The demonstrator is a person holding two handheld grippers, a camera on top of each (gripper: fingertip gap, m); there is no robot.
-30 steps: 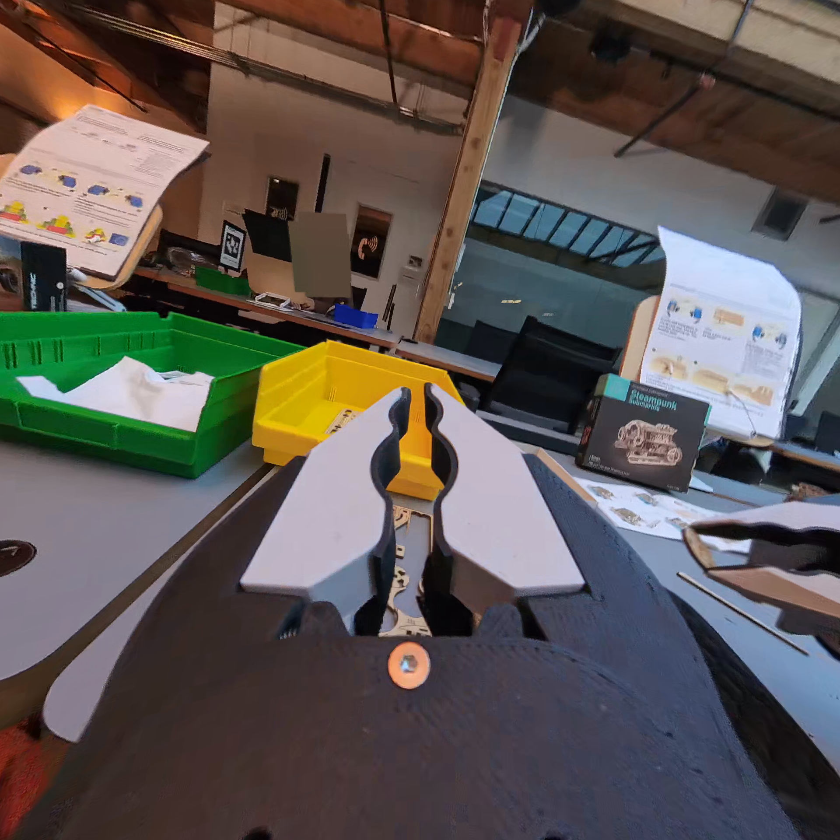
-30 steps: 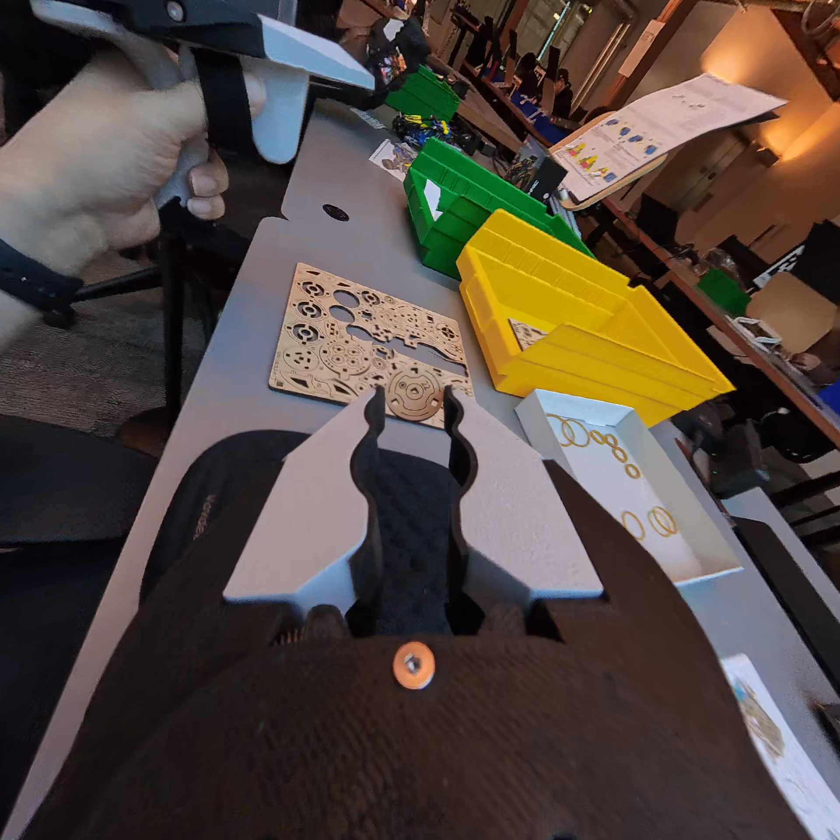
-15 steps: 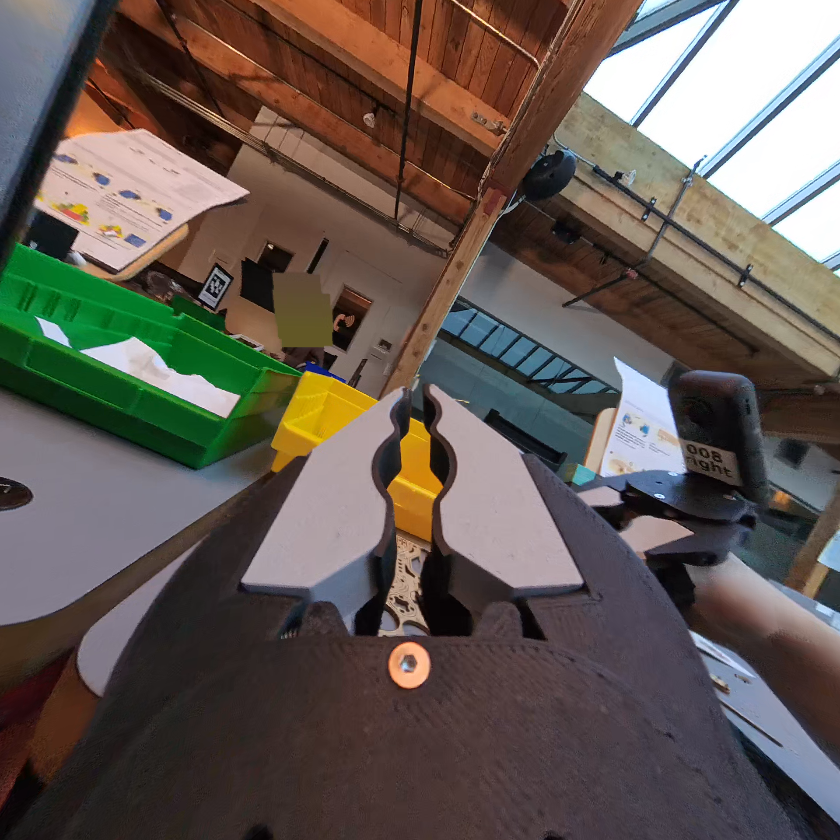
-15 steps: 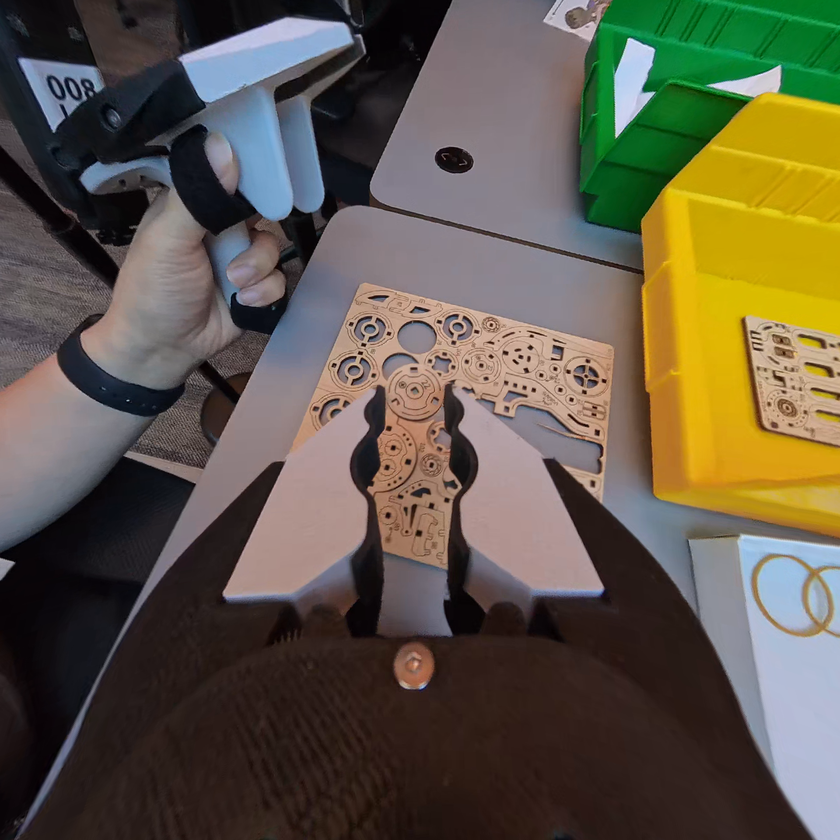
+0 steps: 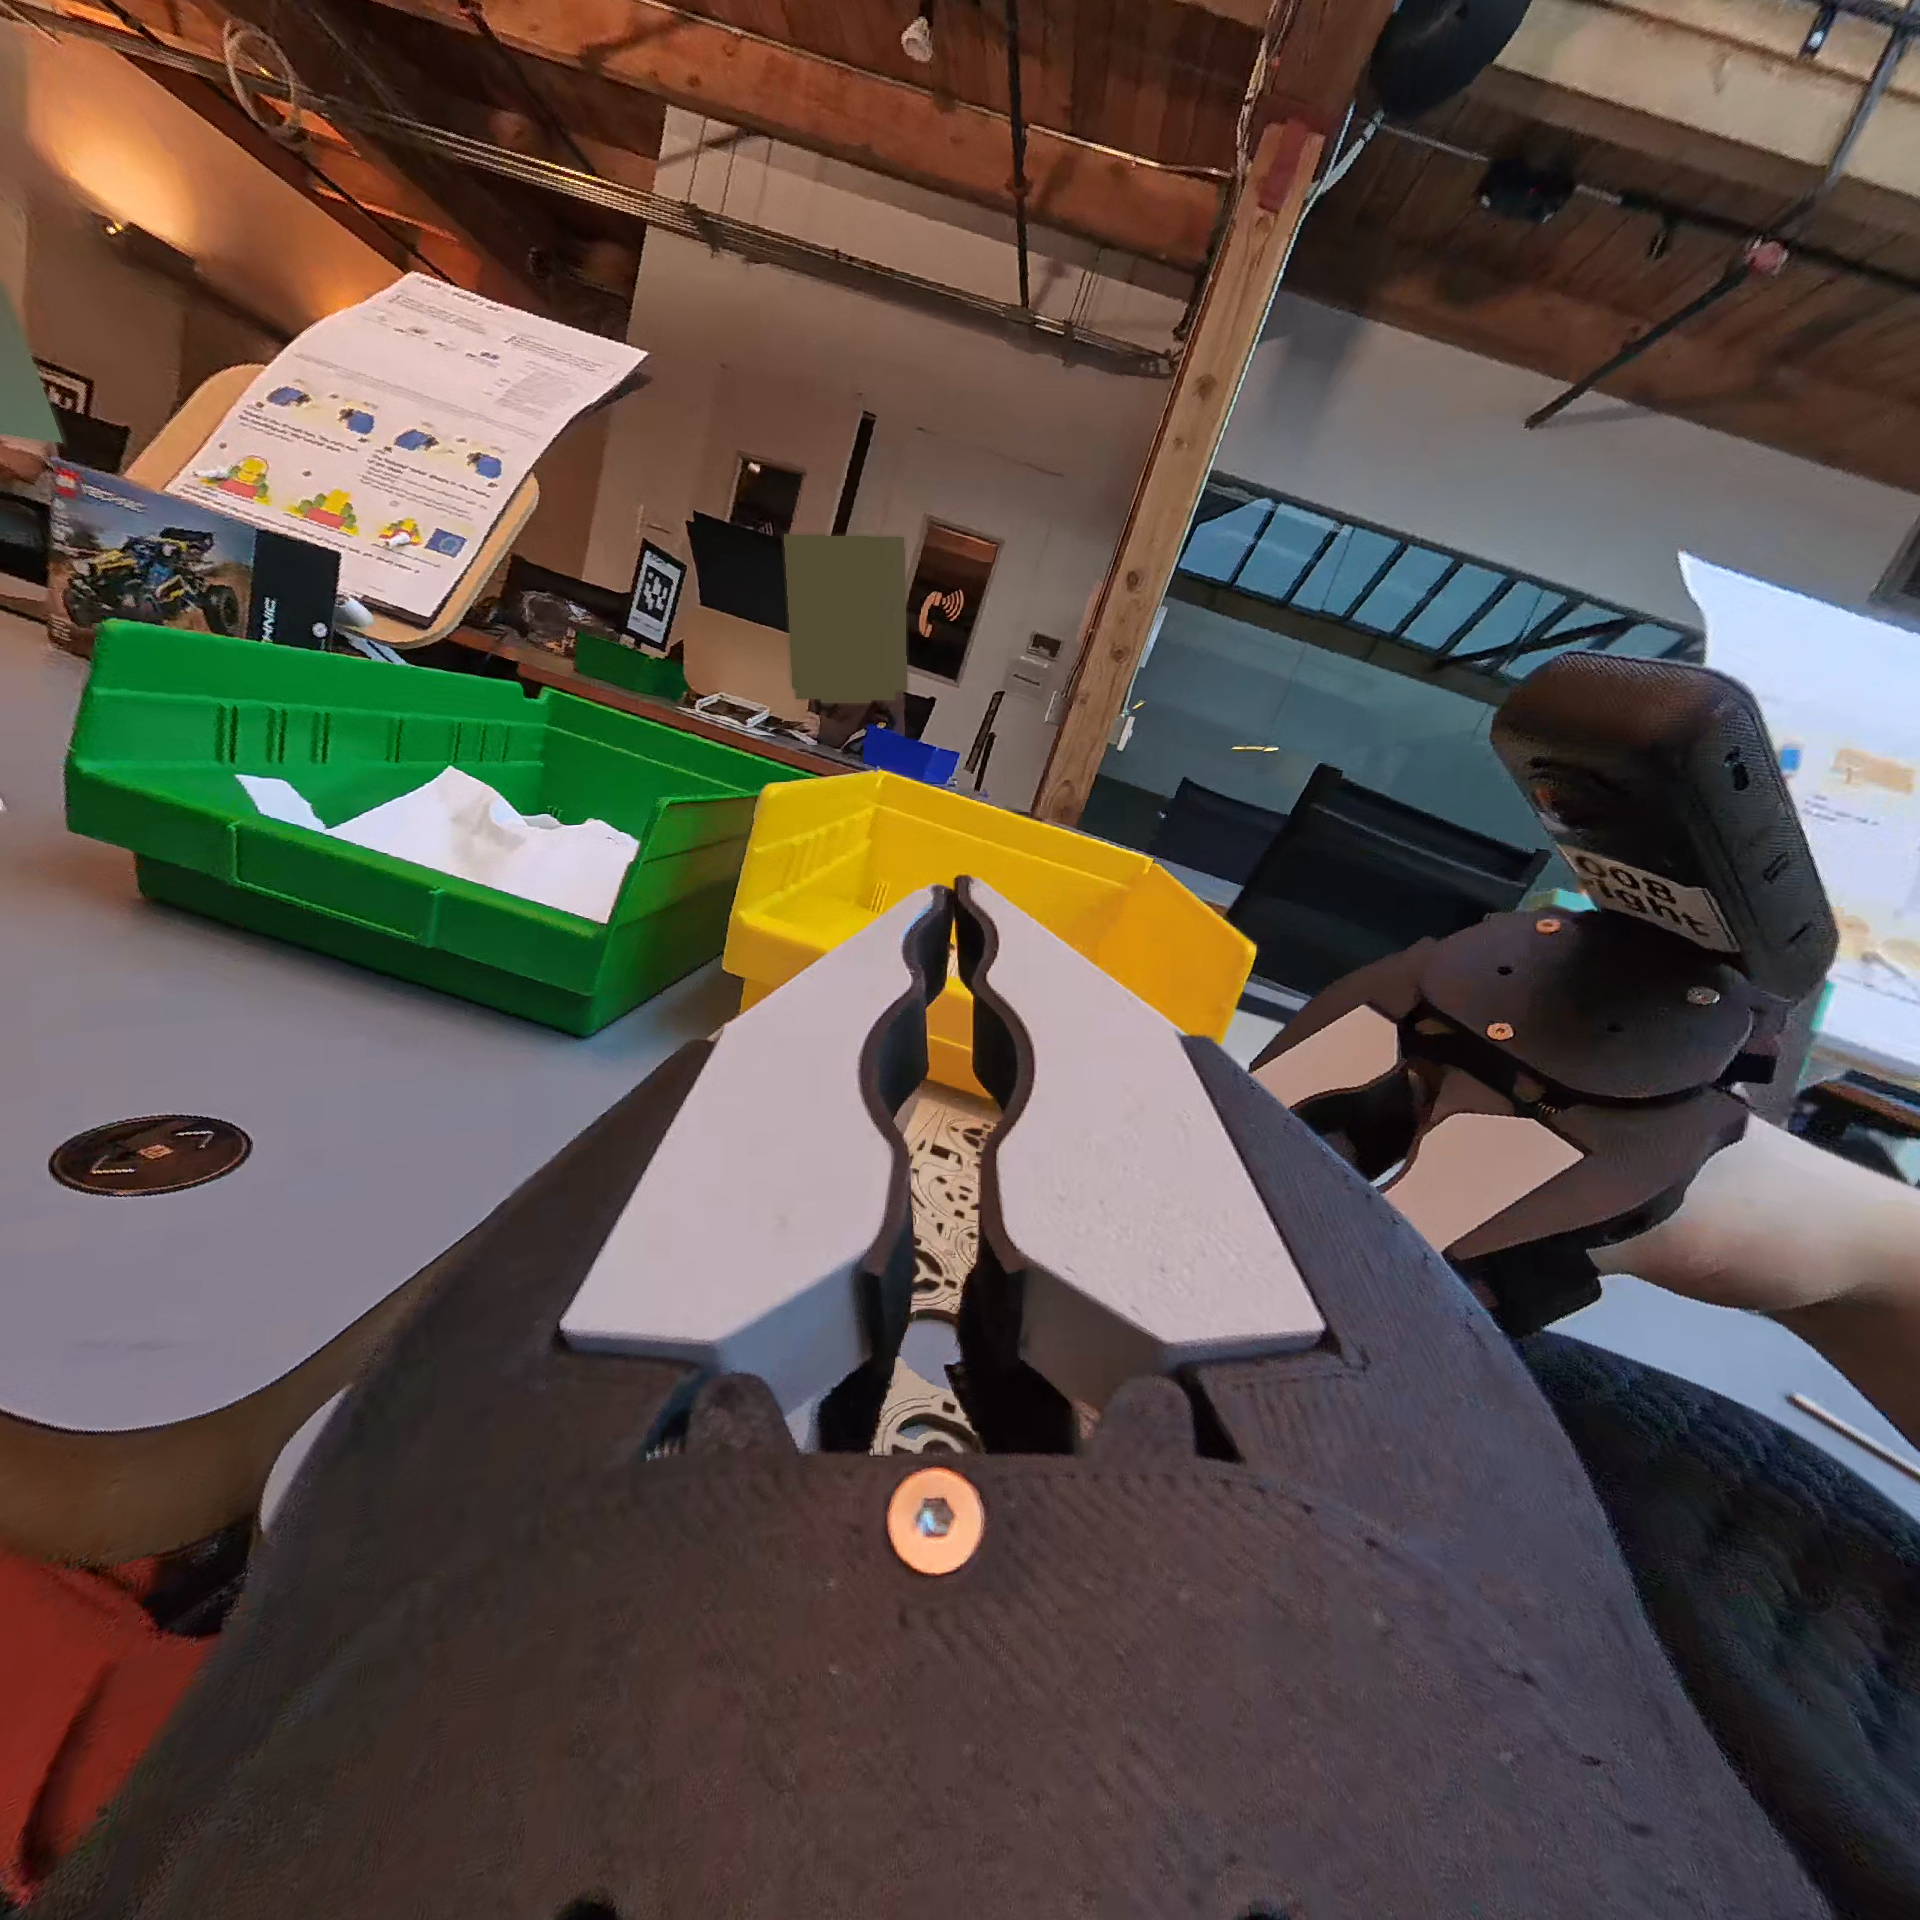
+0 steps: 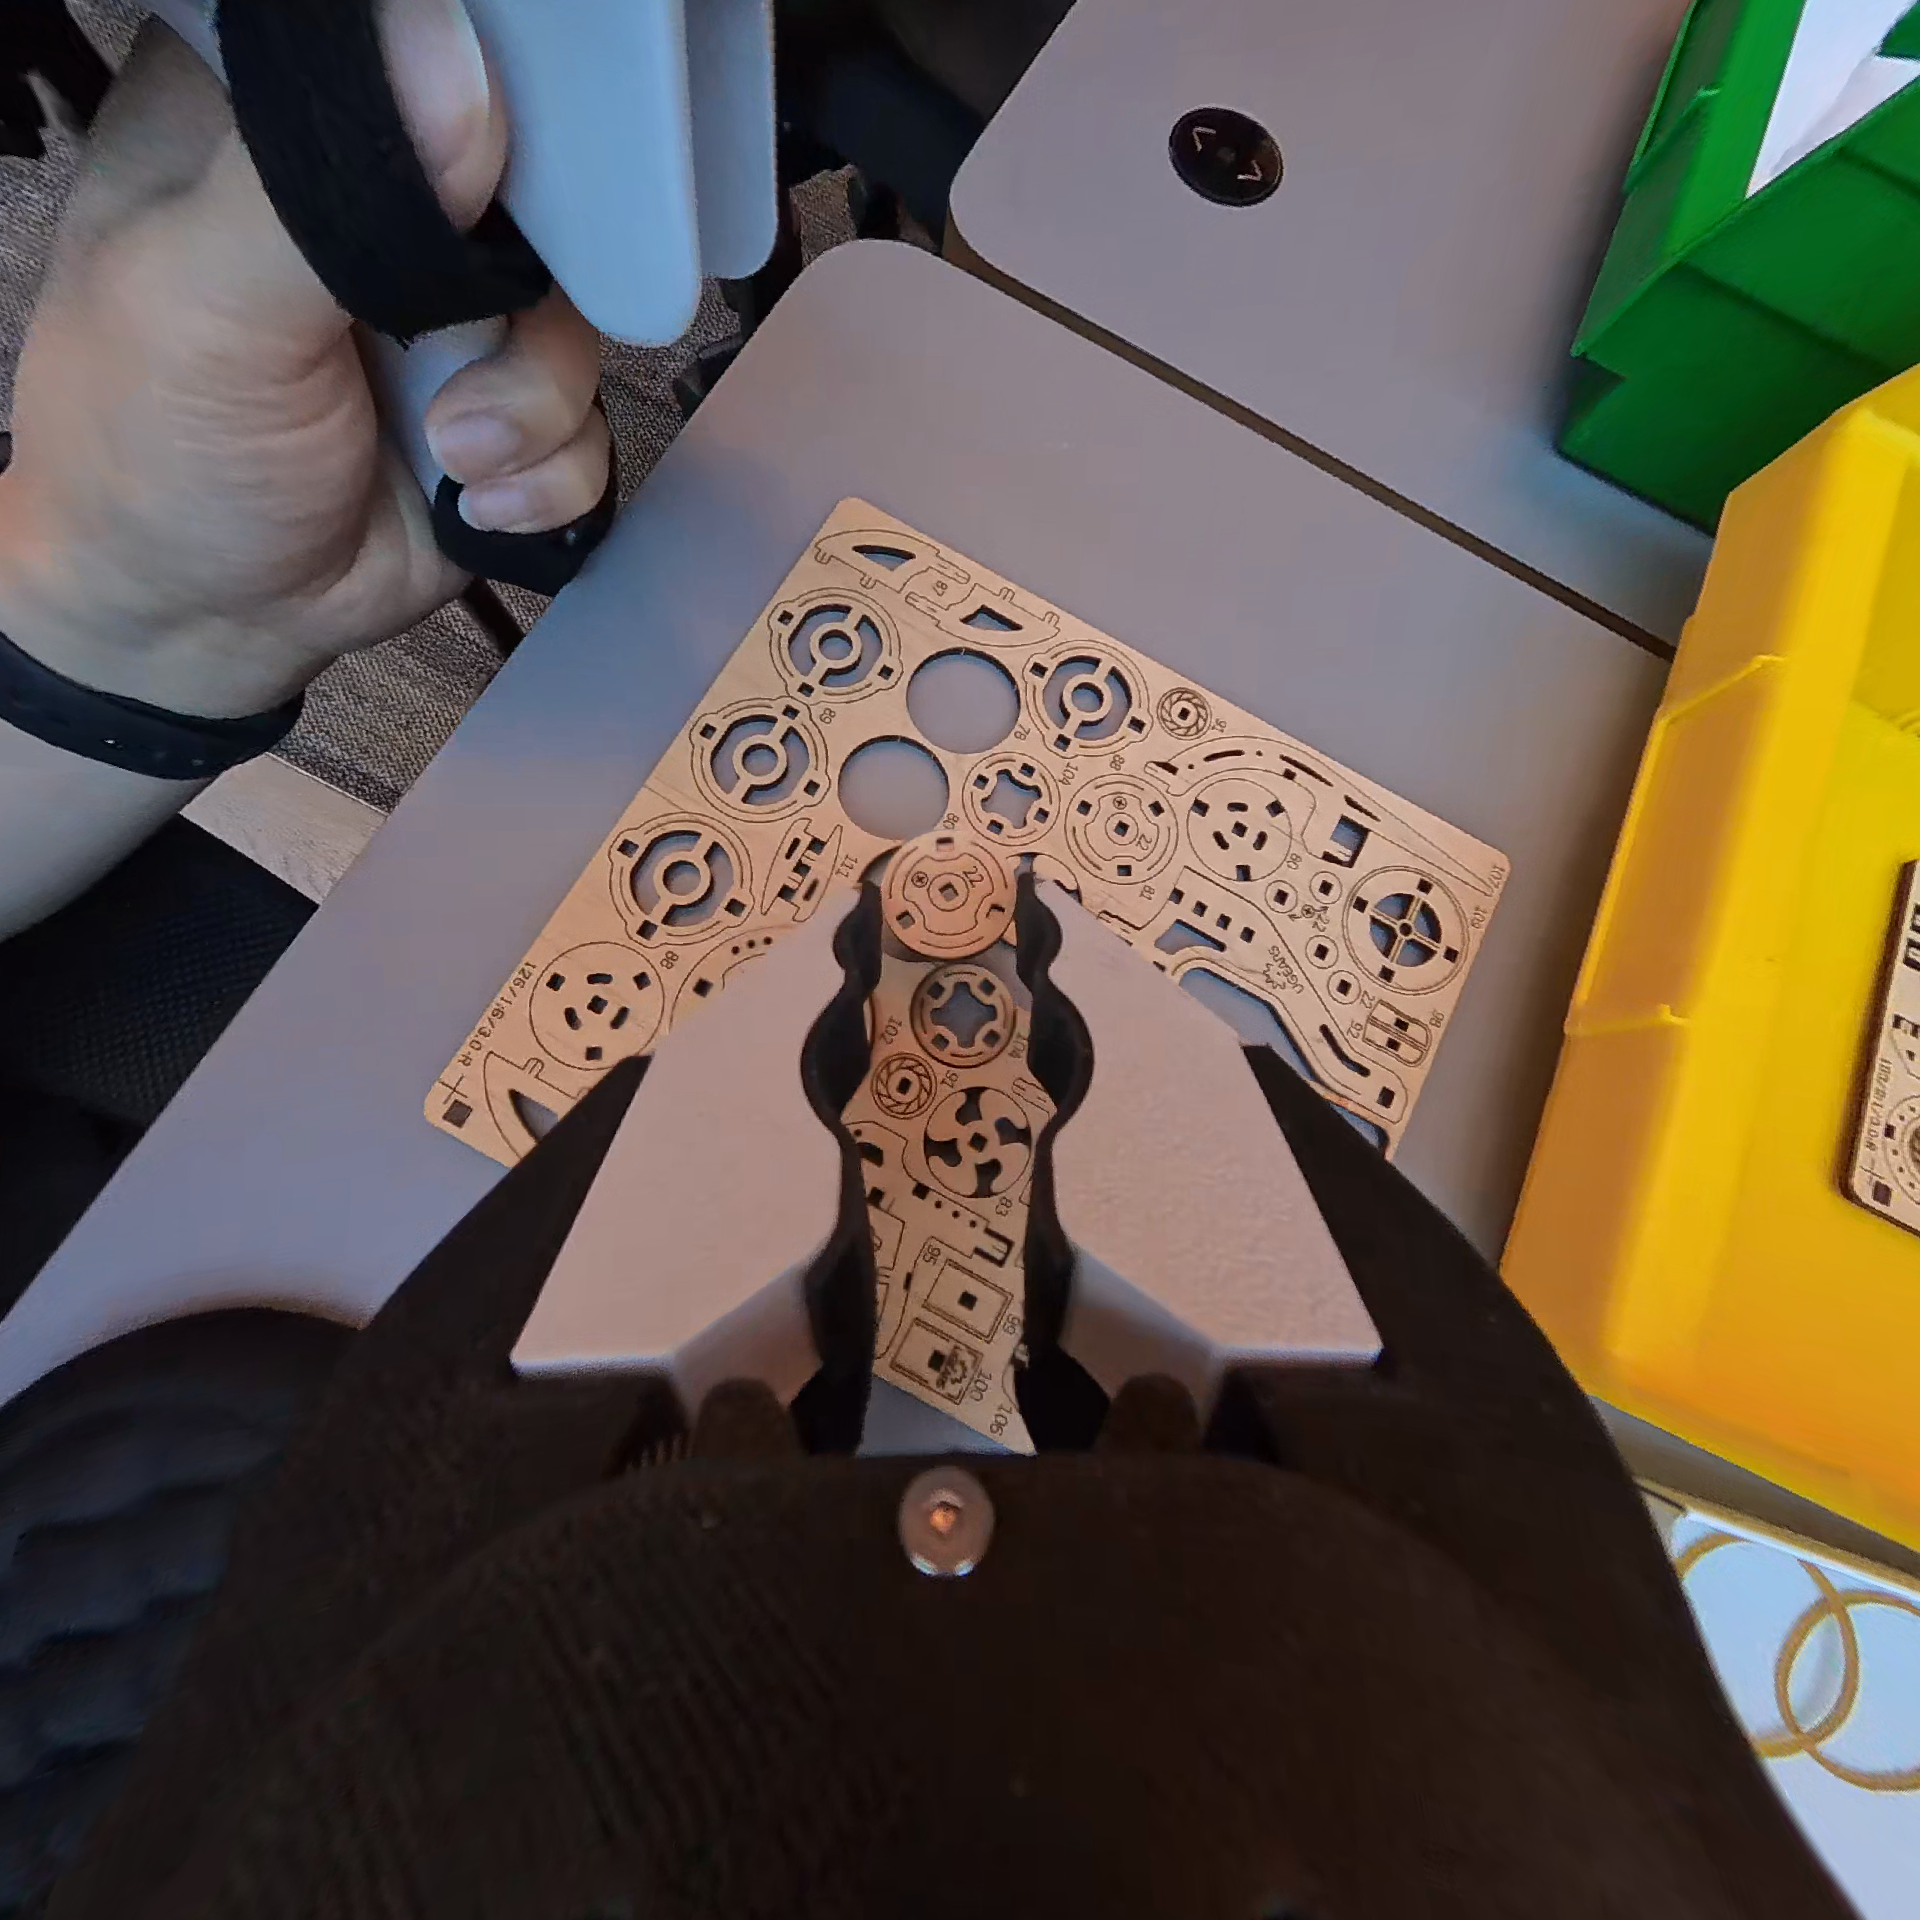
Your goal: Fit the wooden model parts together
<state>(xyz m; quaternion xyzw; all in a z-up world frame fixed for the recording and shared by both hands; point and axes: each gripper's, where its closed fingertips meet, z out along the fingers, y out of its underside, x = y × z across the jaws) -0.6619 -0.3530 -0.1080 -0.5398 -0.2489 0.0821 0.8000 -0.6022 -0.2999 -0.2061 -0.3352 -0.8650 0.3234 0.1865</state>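
Two grippers: the right gripper [image 6: 943,883] pinches a round wooden disc [image 6: 951,896] between its jaws above the wooden sheet [image 6: 1132,831] lying on the bench [image 6: 1039,416]; the left gripper [image 5: 954,902] has its jaws pressed together, empty.

Loft workshop | exposed timber beams [image 5: 935,135] overhead | green [image 5: 343,883] and yellow parts bins [image 5: 1039,914] on grey worktop [image 5: 312,1143] | propped instruction sheets [image 5: 416,436]

Left gripper [image 5: 954,906] level, tips nearly touching, nothing between them. Right gripper [image 6: 943,902] pointing down, fingers pinching a small disc [image 6: 951,896]. Left hand [image 6: 229,416] wrapped round its handle.
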